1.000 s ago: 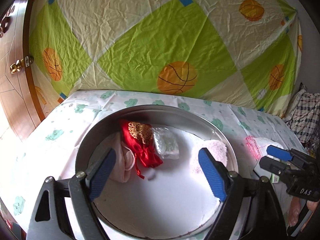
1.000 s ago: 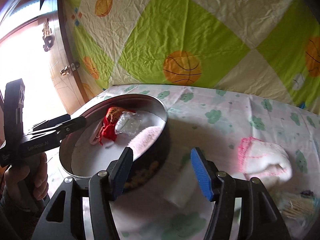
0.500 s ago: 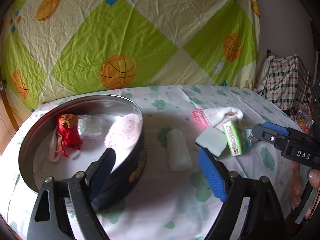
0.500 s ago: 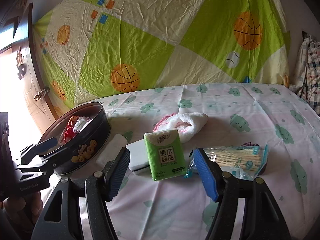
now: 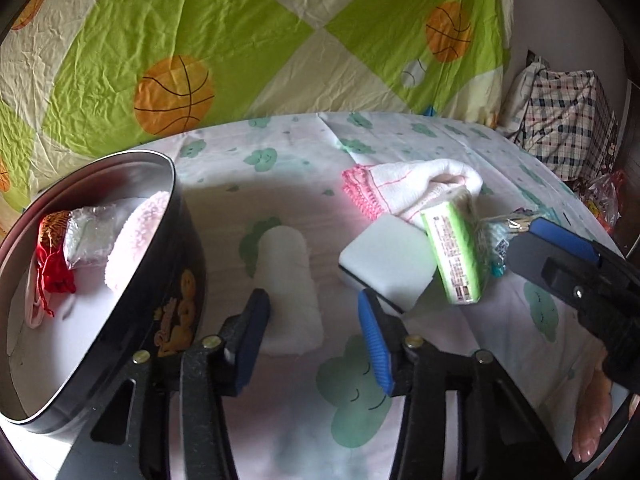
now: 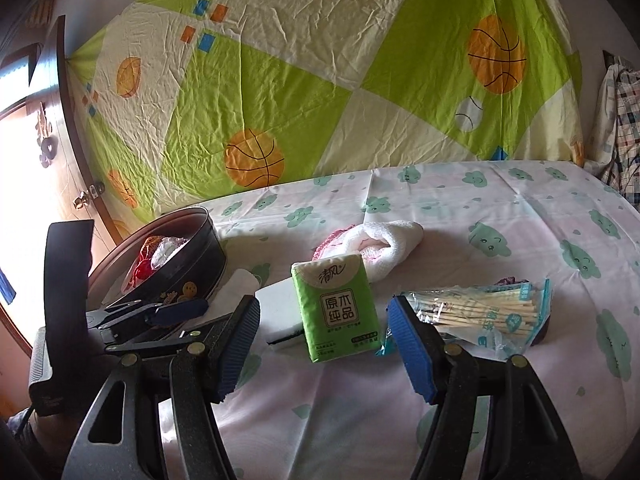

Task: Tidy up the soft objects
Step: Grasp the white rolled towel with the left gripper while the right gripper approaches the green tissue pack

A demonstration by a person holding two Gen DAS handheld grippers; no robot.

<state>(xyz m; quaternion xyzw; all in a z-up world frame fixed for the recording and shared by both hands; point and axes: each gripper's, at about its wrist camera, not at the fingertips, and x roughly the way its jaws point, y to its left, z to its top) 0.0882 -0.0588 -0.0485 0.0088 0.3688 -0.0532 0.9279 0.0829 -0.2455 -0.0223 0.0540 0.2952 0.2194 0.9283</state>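
A round black tin (image 5: pixel 176 280) (image 6: pixel 200 264) sits at the left and holds a red pouch (image 5: pixel 54 252), a clear packet and a pink fluffy cloth (image 5: pixel 136 236). A white rolled cloth (image 5: pixel 288 292) lies just right of it, between my left gripper's (image 5: pixel 314 344) open, empty fingers. A white sponge (image 5: pixel 386 264), a green tissue pack (image 6: pixel 338 304) (image 5: pixel 454 256) and a white sock with pink trim (image 5: pixel 404 188) (image 6: pixel 384 244) lie further right. My right gripper (image 6: pixel 324 344) is open and empty, just short of the tissue pack.
A clear bag of wooden sticks (image 6: pixel 488 312) lies right of the tissue pack. A green and cream basketball sheet (image 6: pixel 320 80) hangs behind the cloud-print tabletop (image 6: pixel 520 220). A wooden door (image 6: pixel 60 152) is at the left and a plaid bag (image 5: pixel 568 120) at the far right.
My left gripper has swung right from over the tin to the white rolled cloth and narrowed. My right gripper has moved from the tin's side to face the tissue pack.
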